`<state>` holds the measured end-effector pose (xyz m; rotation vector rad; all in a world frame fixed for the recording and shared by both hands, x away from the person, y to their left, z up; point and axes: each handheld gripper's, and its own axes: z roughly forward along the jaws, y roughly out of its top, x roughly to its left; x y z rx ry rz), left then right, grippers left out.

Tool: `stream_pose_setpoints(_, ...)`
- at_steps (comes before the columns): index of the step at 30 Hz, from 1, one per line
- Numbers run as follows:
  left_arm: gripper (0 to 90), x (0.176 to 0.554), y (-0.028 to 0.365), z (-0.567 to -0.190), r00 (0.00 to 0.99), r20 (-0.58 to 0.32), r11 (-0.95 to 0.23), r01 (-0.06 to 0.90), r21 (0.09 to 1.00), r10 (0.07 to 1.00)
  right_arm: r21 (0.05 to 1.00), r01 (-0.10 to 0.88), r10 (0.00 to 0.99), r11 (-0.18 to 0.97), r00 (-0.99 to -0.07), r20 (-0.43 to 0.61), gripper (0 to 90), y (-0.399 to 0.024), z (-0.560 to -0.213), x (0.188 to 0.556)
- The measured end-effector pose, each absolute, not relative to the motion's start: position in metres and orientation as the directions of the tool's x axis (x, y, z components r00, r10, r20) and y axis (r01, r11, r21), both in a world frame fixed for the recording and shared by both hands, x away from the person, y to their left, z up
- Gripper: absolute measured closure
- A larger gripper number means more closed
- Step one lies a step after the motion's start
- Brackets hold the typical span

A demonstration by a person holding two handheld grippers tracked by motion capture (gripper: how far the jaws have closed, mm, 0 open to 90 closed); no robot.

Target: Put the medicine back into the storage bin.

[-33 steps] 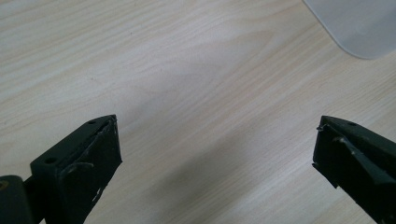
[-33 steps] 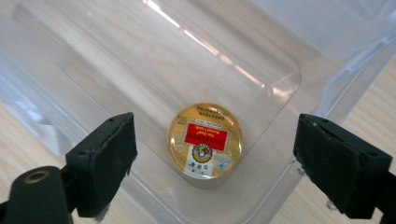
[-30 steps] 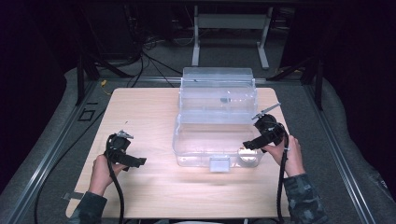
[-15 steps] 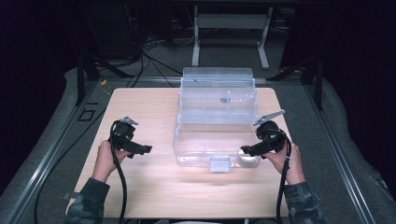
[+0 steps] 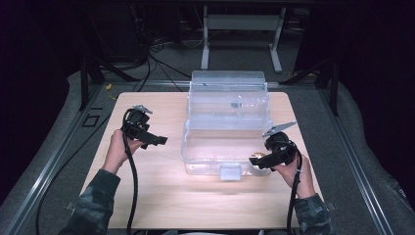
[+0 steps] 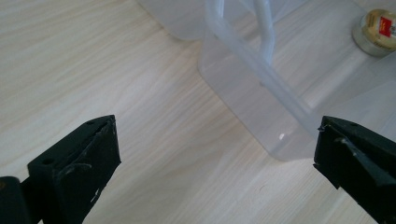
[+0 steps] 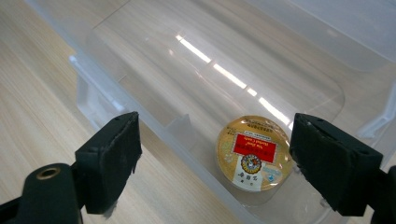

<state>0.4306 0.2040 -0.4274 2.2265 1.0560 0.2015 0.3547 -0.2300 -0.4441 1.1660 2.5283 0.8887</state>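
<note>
A clear plastic box [image 5: 226,128] stands in the middle of the wooden table with its lid [image 5: 229,93] open and upright behind it. A small round tin [image 7: 254,151] with a gold top and red label lies on the box floor in the front right corner [image 5: 255,160]. My right gripper [image 5: 260,161] hangs over that corner, open, jaws on either side of the tin without touching it [image 7: 215,163]. My left gripper [image 5: 157,141] is held above the table left of the box, open and empty [image 6: 215,158]. In its view the box's near corner [image 6: 261,93] and the tin [image 6: 377,25] lie ahead.
The box's white latch tab [image 5: 230,172] hangs at its front wall. Bare wooden tabletop [image 5: 161,196] lies in front of and left of the box. Cables trail from both grippers to the near edge. A metal stand [image 5: 240,29] rises behind the table.
My left gripper has risen and moved away from the near edge, closer to the box. My right gripper has shifted slightly down and inward over the box's front right corner.
</note>
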Motion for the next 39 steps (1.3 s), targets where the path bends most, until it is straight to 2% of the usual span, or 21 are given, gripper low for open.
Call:
stream_pose_setpoints(24,0.2,0.493,0.128,-0.370,0.754,-0.111,-0.500,0.530,0.685,0.648,0.612,0.616,0.747,0.496,-0.662,0.061,13.9,-0.230,-0.448,0.348)
stream_pose_setpoints(39,3.0,0.520,0.077,-0.364,0.795,-0.067,-0.544,0.471,0.694,0.603,0.620,0.608,0.740,0.496,-0.669,0.064,15.3,-0.228,-0.451,0.346)
